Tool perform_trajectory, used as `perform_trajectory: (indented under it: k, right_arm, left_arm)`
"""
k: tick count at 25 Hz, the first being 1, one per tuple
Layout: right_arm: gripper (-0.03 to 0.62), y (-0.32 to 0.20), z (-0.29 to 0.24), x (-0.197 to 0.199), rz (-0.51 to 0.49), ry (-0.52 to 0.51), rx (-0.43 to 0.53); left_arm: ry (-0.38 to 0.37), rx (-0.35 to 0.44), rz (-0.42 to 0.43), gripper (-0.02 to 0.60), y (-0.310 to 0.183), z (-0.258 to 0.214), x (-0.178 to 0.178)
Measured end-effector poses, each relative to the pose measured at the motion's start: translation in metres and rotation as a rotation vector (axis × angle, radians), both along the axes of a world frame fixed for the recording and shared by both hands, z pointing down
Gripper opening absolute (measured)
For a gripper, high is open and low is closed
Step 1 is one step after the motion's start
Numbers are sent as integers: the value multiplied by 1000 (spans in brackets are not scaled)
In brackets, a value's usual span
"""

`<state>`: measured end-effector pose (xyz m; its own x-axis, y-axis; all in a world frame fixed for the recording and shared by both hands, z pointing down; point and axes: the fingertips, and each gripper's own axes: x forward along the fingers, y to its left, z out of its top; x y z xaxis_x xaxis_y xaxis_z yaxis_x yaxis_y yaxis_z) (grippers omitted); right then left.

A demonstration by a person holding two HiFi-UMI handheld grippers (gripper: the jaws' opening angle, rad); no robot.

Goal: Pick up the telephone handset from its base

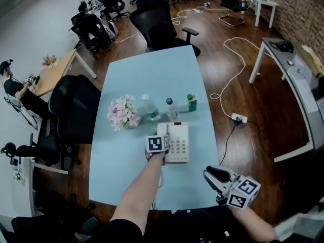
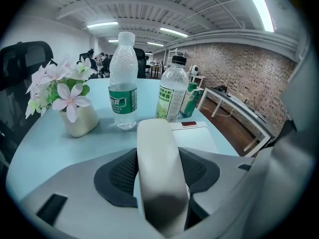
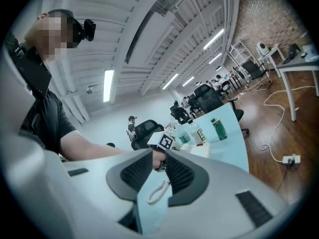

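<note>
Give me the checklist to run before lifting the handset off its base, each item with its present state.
1. handset sits between the left gripper jaws: ok, a pad lies against each side.
2. Handset clear of the base: cannot tell.
3. bottles out of the lift path: ok, they stand beyond the base, apart from it.
4. coiled cord free to follow: cannot tell.
5. right gripper out of the way: ok, open, empty, at the table's near right corner.
</note>
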<state>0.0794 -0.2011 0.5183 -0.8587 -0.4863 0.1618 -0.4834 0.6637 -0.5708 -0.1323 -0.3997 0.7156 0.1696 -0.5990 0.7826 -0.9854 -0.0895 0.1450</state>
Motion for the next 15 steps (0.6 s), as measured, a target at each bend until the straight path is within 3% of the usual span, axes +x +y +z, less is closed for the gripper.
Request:
perform_trajectory:
  k: [3, 7, 11, 15]
  right_arm:
    - [95, 8, -2, -4, -10, 0, 10]
    - [95, 18, -6, -8, -12, 0, 28]
    - [95, 30, -18, -20, -14, -10, 53]
    - [91, 53, -33, -34, -14, -15, 80]
  left_arm:
    - [11, 55, -15, 236, 2, -20, -1]
    - [117, 159, 11, 236, 10, -65, 12]
    - [287, 254, 21, 236, 44, -111, 17]
    - [441, 338, 34, 235, 110, -157, 13]
